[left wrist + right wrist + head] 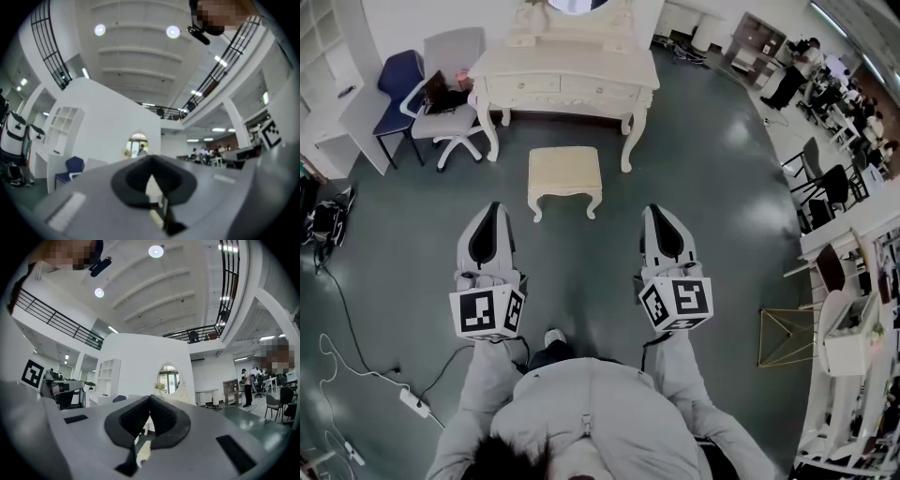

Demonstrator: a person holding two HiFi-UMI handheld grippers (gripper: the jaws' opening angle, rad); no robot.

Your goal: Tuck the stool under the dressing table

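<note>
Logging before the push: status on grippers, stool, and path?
Left gripper, right gripper shut, empty. Stool short of table, untucked. Nothing between them.

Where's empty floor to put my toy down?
Bare floor lies between the stool, the left gripper and the right gripper, and right of the stool. Crowded: blue chair and white chair left of the dressing table, cables at bottom left.

I see a blue chair (399,77) just beside a white office chair (457,123), and a power strip (414,403) on the floor (712,234).
</note>
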